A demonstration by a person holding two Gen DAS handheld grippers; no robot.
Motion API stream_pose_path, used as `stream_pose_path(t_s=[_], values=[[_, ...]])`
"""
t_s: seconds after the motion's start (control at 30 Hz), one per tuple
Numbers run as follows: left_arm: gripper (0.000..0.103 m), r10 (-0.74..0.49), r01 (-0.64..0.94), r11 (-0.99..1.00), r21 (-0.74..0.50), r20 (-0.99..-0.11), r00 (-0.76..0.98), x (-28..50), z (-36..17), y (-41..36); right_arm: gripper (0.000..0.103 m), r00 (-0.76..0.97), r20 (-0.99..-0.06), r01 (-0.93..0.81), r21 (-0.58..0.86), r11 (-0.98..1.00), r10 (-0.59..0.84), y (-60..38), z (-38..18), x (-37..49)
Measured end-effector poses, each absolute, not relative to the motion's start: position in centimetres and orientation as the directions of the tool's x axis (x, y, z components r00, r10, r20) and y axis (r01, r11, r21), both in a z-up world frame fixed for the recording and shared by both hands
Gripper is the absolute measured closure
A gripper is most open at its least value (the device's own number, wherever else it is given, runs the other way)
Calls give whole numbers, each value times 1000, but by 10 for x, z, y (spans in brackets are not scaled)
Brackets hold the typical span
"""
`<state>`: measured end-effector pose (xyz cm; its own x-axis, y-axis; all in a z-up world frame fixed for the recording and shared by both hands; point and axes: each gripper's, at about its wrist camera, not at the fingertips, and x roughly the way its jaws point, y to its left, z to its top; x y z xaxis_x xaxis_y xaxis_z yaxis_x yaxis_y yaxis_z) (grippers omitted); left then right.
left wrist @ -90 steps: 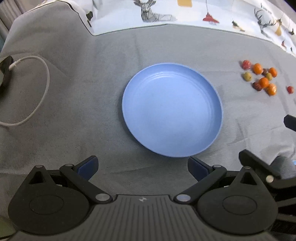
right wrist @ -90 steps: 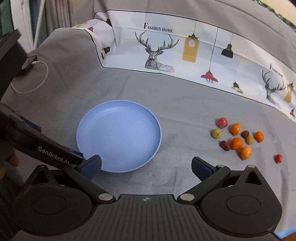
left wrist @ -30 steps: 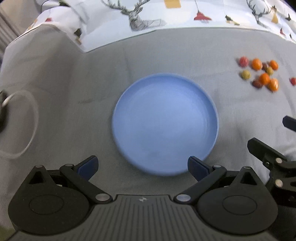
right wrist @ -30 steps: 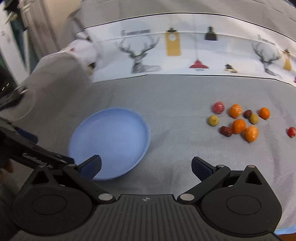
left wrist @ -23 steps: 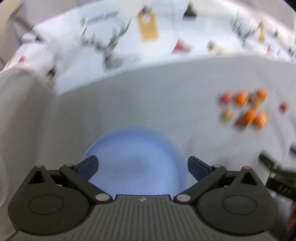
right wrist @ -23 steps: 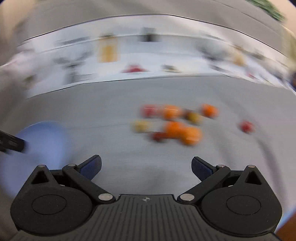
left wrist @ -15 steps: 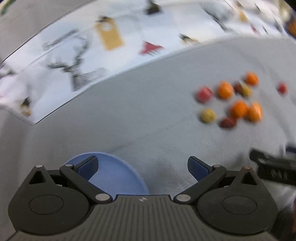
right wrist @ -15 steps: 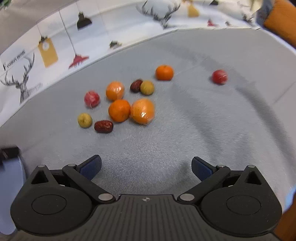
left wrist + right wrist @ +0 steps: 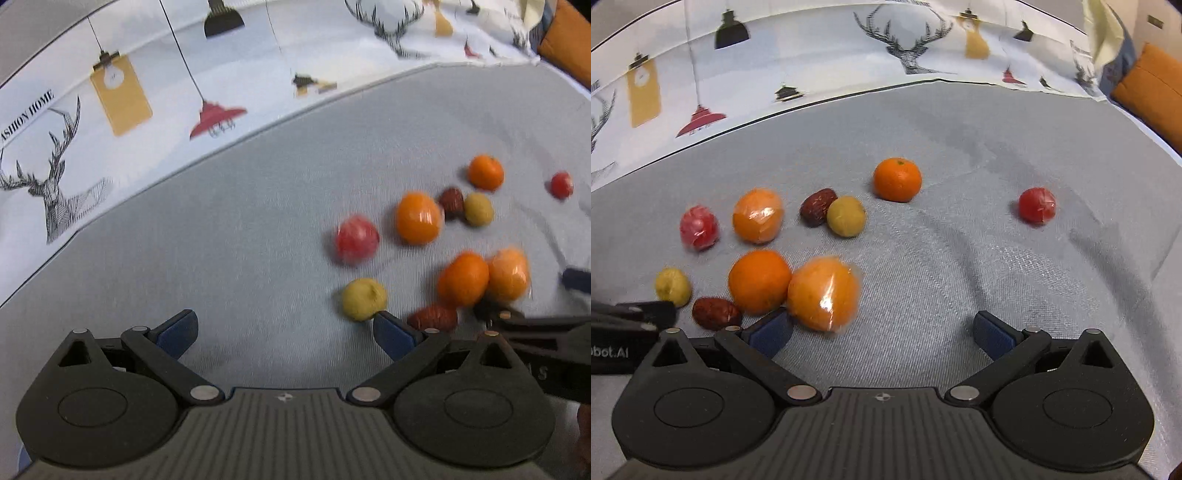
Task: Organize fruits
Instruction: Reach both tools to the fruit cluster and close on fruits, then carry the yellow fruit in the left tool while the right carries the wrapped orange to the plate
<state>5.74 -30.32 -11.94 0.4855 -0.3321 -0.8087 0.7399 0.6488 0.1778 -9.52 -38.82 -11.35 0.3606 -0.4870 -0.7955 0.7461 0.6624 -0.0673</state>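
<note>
Ten small fruits loose on the grey woven cloth [image 9: 960,258], none collected yet, so task judged barely started. Landmark: plastic-wrapped orange fruit [image 9: 823,297], nearest the right gripper [image 9: 882,332].

- Just left of it, touching: bare orange mandarin [image 9: 759,280]. Further left: wrinkled dark red date [image 9: 714,313], then dull yellow-green round fruit [image 9: 673,287].
- Behind it: second wrapped orange fruit [image 9: 758,215], wrapped red fruit [image 9: 699,227], another date [image 9: 817,211] against a second yellow-green fruit [image 9: 846,220], stemmed mandarin [image 9: 897,179].
- Far right of it, well apart: lone wrapped red fruit [image 9: 1037,205].

Right gripper spread wide, empty, left blue pad beside the landmark. Left gripper [image 9: 284,334] spread wide too, empty, short of the cluster. No container visible in either view. Remaining: everything — grasp, carry, place, one at a time.
</note>
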Motion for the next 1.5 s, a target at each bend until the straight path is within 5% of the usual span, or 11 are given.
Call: stream_pose_path(t_s=[0.07,0.2,0.47,0.5,0.53,0.57,0.63,0.73,1.13,1.33,1.5], values=[[3,-347,748,644,157,-812,470,65,-122,-308,1,363,-787,738,-83,669,-498,-390,-115,-92],[27,-397,791,603,102,-822,408,63,-126,-310,6,385,-783,718,-79,691,-489,-389,-113,-92],[20,-460,807,589,31,-809,367,66,-125,-310,17,413,-755,708,-86,701,-510,-386,-112,-91],[21,-473,812,583,19,-805,358,65,-123,-311,30,427,-746,704,-80,705,-511,-386,-111,-90],[23,-486,820,572,17,-798,356,63,-122,-310,61,454,-731,689,-75,721,-509,-384,-110,-88],[27,-496,832,554,24,-793,353,59,-122,-311,63,458,-722,680,-91,728,-518,-381,-109,-86],[54,-517,863,503,37,-788,335,49,-125,-312,63,455,-714,676,-113,729,-532,-377,-110,-85],[75,-562,896,443,27,-770,301,37,-127,-313,63,462,-720,688,-77,722,-518,-382,-108,-88],[75,-598,866,499,-19,-731,328,36,-77,-236,63,575,-725,581,35,813,-380,-365,-78,-101],[75,-556,816,577,-34,-749,362,30,-33,-136,63,707,-707,294,247,923,-36,-306,-41,-113],[75,-477,745,667,-24,-781,402,37,-29,-88,63,693,-713,84,218,972,100,-234,-28,-99]])
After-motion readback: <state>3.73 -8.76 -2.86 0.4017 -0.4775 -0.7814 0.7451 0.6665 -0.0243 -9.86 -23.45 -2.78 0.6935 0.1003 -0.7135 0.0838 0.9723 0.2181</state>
